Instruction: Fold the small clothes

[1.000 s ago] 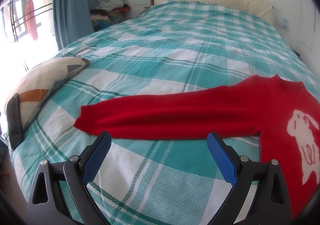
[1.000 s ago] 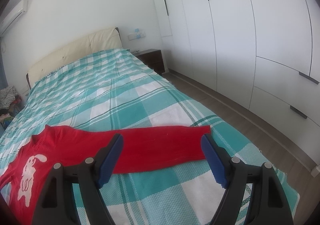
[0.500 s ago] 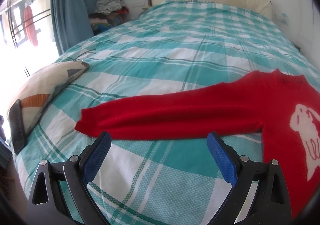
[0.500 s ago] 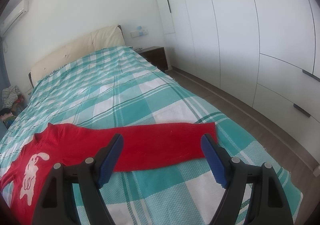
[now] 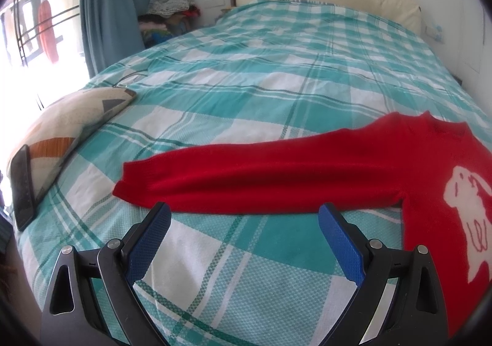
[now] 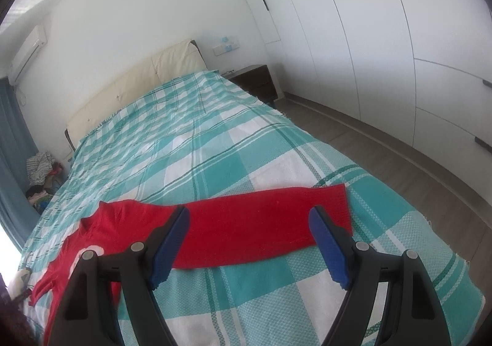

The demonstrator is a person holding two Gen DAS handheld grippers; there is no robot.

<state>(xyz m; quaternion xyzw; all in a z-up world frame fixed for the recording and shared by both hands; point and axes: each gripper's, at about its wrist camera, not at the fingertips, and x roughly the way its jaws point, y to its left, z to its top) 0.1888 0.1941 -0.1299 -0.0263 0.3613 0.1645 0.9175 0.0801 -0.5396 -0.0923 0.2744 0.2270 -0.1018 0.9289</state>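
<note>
A small red sweater (image 5: 353,161) with a white rabbit motif (image 5: 467,214) lies flat on the teal checked bedspread (image 5: 246,91), sleeves spread out to both sides. My left gripper (image 5: 244,214) is open and empty, just short of the left sleeve, whose cuff (image 5: 129,183) lies to its left. My right gripper (image 6: 249,217) is open and empty, hovering over the right sleeve (image 6: 261,223), whose cuff (image 6: 338,204) ends near the bed's right edge. The sweater body (image 6: 83,247) is partly hidden behind the right gripper's left finger.
A patterned pillow (image 5: 70,127) with a dark phone (image 5: 21,186) on it lies at the bed's left edge. A pile of clothes (image 5: 169,11) sits by the blue curtain (image 5: 113,1). White wardrobes (image 6: 384,38) and a nightstand (image 6: 255,81) flank the right side.
Both grippers stay open. The left view has shifted a little so the sleeve sits slightly further right and up. The right gripper has moved nearer over the right sleeve.
</note>
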